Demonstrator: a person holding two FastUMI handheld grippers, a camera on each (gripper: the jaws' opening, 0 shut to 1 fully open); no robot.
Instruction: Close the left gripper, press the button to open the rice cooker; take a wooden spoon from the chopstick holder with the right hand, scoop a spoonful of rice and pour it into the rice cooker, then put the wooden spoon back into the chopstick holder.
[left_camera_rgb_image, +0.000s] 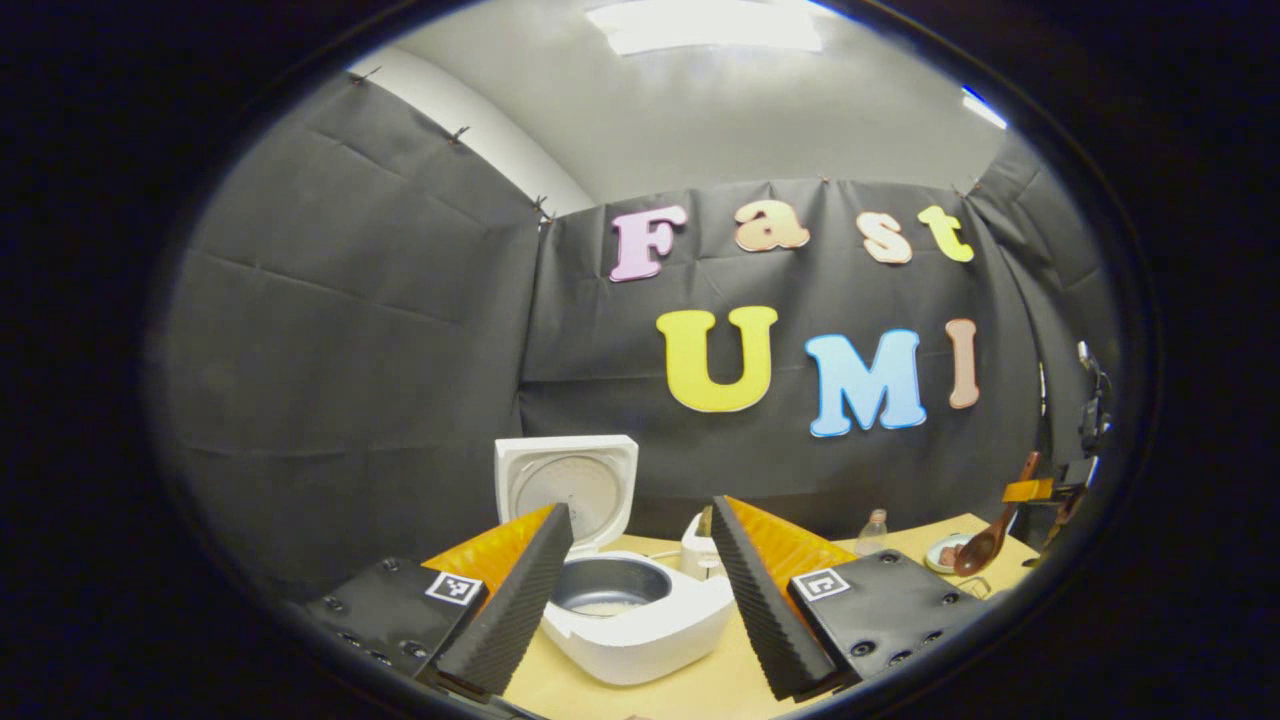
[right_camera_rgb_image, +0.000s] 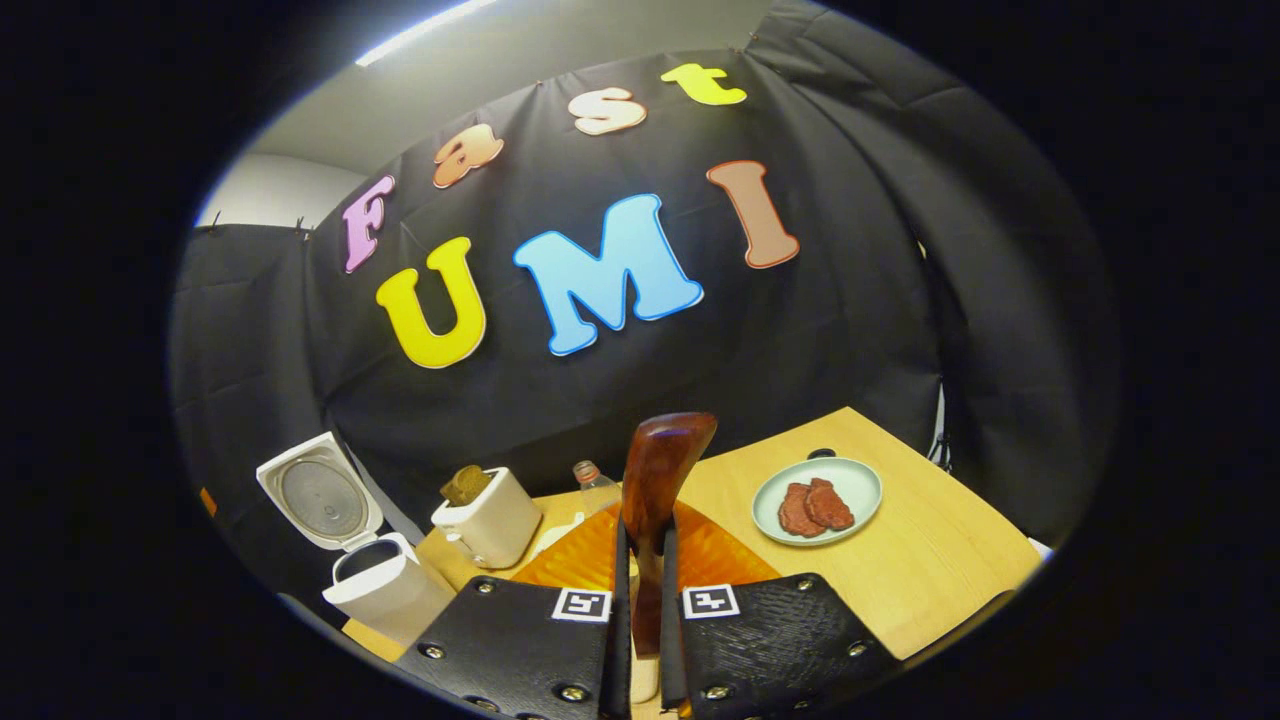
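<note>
Right gripper (right_camera_rgb_image: 640, 610) pinches the wooden spoon (right_camera_rgb_image: 655, 500) upright; left gripper (left_camera_rgb_image: 640, 600) spread before the rice cooker (left_camera_rgb_image: 640, 610) (lid up).

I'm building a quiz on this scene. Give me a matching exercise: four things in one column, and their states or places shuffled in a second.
Things:
1. rice cooker
2. wooden spoon
3. plate
4. left gripper

States:
A. clamped between the right gripper fingers
B. open, holding nothing
C. lid up
D. carries reddish meat slices

Pairs: 1-C, 2-A, 3-D, 4-B
</note>
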